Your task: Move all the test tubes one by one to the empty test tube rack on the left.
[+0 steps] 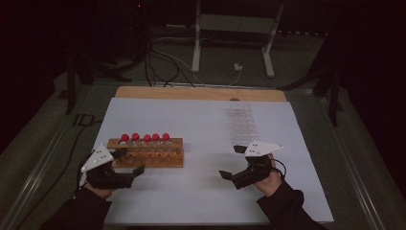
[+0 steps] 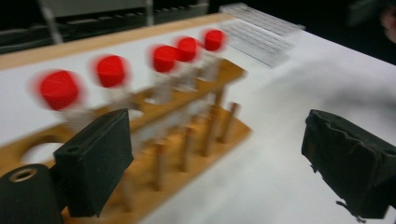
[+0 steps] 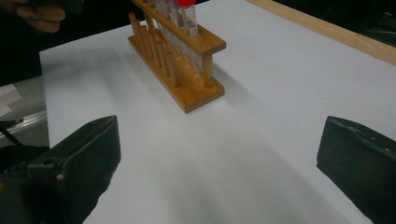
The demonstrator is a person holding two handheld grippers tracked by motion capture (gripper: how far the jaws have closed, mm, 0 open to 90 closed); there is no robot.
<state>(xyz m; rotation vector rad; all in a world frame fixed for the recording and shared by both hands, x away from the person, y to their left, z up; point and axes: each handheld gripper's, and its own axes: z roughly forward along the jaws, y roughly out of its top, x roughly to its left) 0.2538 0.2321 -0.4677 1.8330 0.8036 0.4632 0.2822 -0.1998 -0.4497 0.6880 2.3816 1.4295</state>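
Observation:
A wooden tube rack [image 1: 158,157] stands on the white sheet left of centre, with several red-capped tubes [image 1: 147,138] upright in its back row. My left gripper [image 1: 129,161] is at the rack's near left end, open, with nothing between its jaws. In the left gripper view, which is blurred, the rack [image 2: 196,135] and red caps [image 2: 110,71] lie just beyond the left gripper [image 2: 219,154], whose one jaw is in front of the rack's end. My right gripper [image 1: 231,162] hovers open over bare sheet right of the rack. The right gripper [image 3: 219,163] faces the rack's end [image 3: 187,79].
A clear plastic tray [image 1: 242,122] lies flat on the white sheet [image 1: 201,196] at the back right; the clear tray [image 2: 261,32] also appears far off in the left gripper view. A wooden board edge [image 1: 201,92] runs along the back. Cables and a stand's legs lie on the floor beyond.

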